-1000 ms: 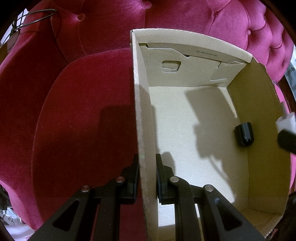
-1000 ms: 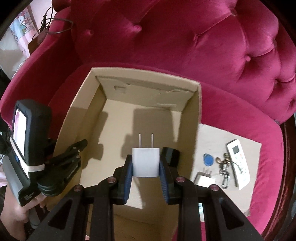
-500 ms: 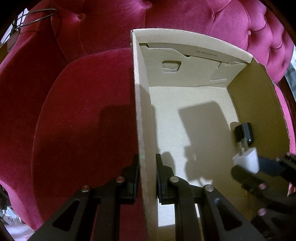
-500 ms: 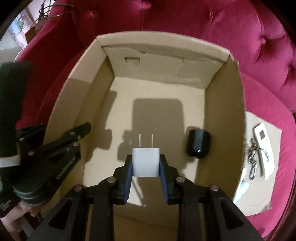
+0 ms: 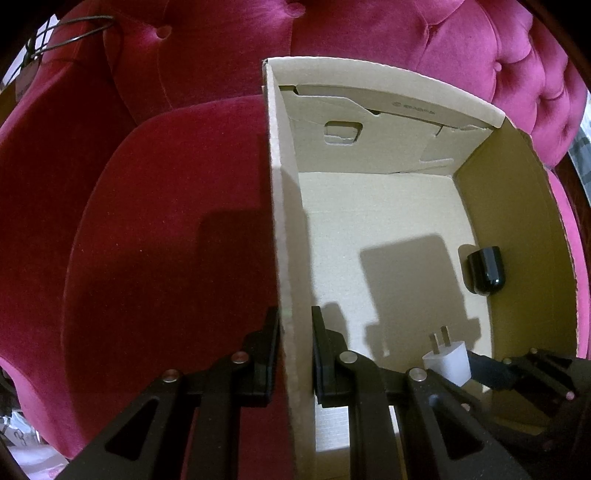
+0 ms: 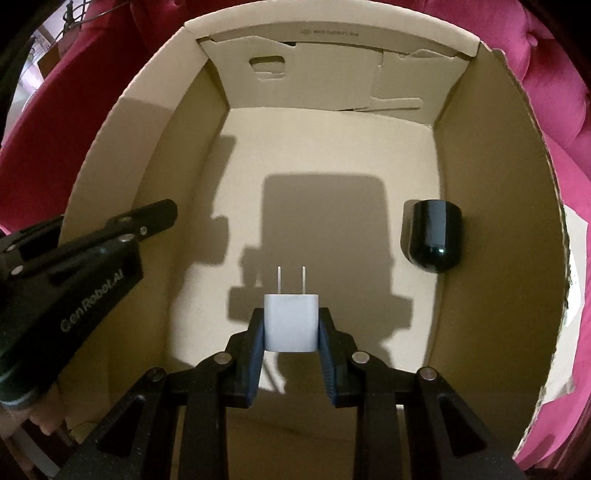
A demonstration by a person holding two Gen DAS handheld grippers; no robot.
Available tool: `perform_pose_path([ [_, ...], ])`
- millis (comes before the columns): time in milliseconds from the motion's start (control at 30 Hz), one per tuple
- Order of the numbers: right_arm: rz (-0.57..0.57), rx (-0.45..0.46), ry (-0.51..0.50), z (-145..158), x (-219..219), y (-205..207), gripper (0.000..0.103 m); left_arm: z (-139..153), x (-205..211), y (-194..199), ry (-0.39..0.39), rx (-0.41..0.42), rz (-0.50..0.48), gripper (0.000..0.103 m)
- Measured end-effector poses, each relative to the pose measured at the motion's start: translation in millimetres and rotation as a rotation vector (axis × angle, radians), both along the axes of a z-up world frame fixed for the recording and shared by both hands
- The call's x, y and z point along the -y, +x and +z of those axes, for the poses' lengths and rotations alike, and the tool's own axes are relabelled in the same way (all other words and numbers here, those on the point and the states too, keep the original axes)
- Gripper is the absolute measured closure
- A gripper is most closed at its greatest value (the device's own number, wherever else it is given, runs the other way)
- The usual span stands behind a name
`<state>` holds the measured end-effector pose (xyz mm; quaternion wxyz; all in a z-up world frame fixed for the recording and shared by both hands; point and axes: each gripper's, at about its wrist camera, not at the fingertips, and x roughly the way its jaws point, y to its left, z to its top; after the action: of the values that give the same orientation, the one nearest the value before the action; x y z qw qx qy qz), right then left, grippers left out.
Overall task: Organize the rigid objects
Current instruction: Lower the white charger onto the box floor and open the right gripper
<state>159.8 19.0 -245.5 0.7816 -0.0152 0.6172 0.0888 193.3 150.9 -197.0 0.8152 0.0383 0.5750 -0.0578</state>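
Observation:
An open cardboard box [image 5: 369, 118] [image 6: 498, 184] sits on a magenta velvet sofa. My left gripper [image 5: 294, 325] is shut on the box's left wall, one finger outside and one inside. My right gripper [image 6: 291, 325] is shut on a white two-prong charger plug [image 6: 291, 321] [image 5: 448, 360], prongs pointing forward, held low inside the box just above its floor. A glossy black rounded object [image 6: 435, 236] [image 5: 484, 270] lies on the box floor against the right wall. In the right wrist view the left gripper [image 6: 155, 218] shows at the box's left wall.
The tufted sofa back [image 5: 406, 33] rises behind the box and the seat cushion [image 5: 166, 240] spreads to its left. A wire loop [image 5: 74, 33] hangs at the top left. A pale sheet [image 6: 574, 258] shows past the box's right wall.
My right gripper has come down into the box with the white plug, so the box now fills its view. The left gripper has stayed on the wall.

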Motion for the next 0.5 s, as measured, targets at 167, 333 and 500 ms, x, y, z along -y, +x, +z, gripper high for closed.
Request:
perform_pose_path([
  [167, 0.008, 0.003, -0.001, 0.7, -1.3, 0.5, 0.06, 0.3, -1.0, -0.4, 0.0, 0.0, 0.0, 0.086],
  [333, 0.013, 0.031, -0.014, 6.8, -3.5, -3.0, 0.059, 0.5, -0.1, -0.4, 0.001, 0.0, -0.001, 0.086],
  [500, 0.006, 0.051, -0.015, 20.2, -1.4, -7.6, 0.059, 0.0, 0.6, 0.1, 0.003, -0.001, -0.002, 0.086],
])
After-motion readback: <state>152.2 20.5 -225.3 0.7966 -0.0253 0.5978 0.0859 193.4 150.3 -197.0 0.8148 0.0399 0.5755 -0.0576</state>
